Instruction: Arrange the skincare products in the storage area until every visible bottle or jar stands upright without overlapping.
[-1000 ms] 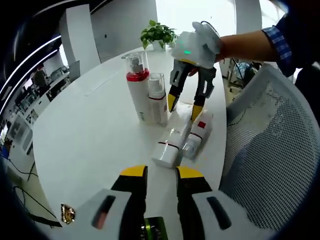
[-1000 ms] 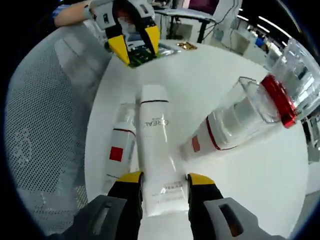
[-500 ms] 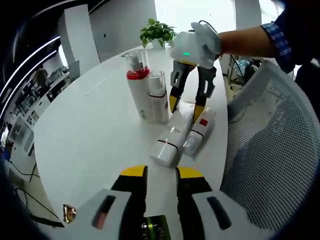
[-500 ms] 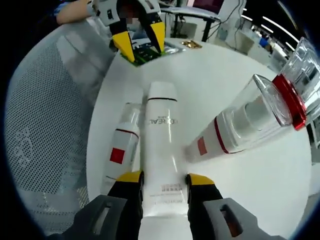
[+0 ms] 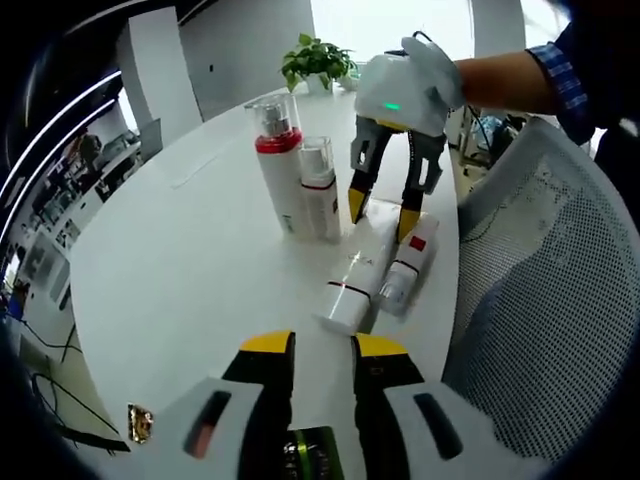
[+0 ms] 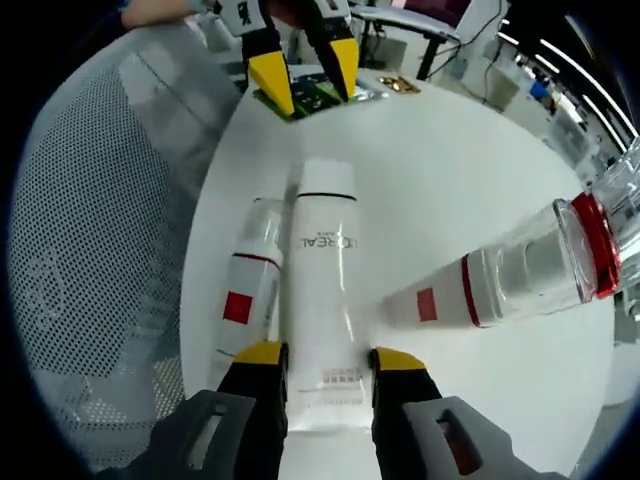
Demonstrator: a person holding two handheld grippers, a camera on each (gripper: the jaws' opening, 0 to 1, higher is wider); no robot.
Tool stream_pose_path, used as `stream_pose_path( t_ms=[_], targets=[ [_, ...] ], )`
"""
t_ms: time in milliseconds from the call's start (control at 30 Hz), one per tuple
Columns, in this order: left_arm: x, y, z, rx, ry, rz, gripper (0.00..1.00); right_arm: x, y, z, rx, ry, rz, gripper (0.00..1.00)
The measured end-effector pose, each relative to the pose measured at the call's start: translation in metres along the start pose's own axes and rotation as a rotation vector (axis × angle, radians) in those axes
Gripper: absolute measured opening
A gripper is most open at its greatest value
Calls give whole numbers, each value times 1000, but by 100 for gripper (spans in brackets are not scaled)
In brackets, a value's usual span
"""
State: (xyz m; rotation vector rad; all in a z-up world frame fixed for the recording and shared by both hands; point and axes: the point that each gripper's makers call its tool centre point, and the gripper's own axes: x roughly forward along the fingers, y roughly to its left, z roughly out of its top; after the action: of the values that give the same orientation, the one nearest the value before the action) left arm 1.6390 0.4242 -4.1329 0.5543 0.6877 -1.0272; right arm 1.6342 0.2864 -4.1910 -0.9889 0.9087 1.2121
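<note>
While two bottles lie flat on the white table, we see our right gripper set over the bigger one, a white L'Oreal tube. Its yellow-tipped jaws sit on either side of the tube's near end, close against it; whether they press it we cannot tell. Just left of the tube in the right gripper view lies a smaller bottle with a red square, touching it. In the left gripper view, two more stand upright side by side, far left of the lying pair: a tall red-banded bottle and a shorter clear-capped bottle. Our left gripper hovers near, jaws slightly apart, holding nothing. A mesh chair stands right of the table.
</note>
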Motion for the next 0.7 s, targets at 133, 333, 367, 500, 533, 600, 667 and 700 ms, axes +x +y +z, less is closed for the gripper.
stream_pose_path(
  t_ms=[133, 333, 367, 500, 533, 600, 667, 700],
  targets=[
    [-1, 2, 2, 2, -5, 8, 17, -7, -2, 3, -3, 14, -3, 27],
    [-4, 5, 5, -5, -20, 25, 17, -15, -3, 0, -13, 62, -17, 28],
    [-4, 6, 5, -8, -22, 28, 17, -17, -3, 0, -14, 67, -17, 28],
    [-6, 8, 9, -16, -41, 36, 18, -24, -3, 2, -17, 77, -19, 28],
    [-7, 8, 11, -19, -49, 36, 19, -26, -2, 3, -20, 80, -20, 28],
    [-7, 9, 13, -24, -61, 39, 22, -29, -3, 5, -24, 89, -24, 28],
    [-8, 10, 14, -28, -69, 44, 24, -32, -3, 6, -30, 101, -28, 28],
    [-8, 10, 16, -31, -77, 49, 25, -34, -5, 7, -34, 110, -39, 28]
  ],
)
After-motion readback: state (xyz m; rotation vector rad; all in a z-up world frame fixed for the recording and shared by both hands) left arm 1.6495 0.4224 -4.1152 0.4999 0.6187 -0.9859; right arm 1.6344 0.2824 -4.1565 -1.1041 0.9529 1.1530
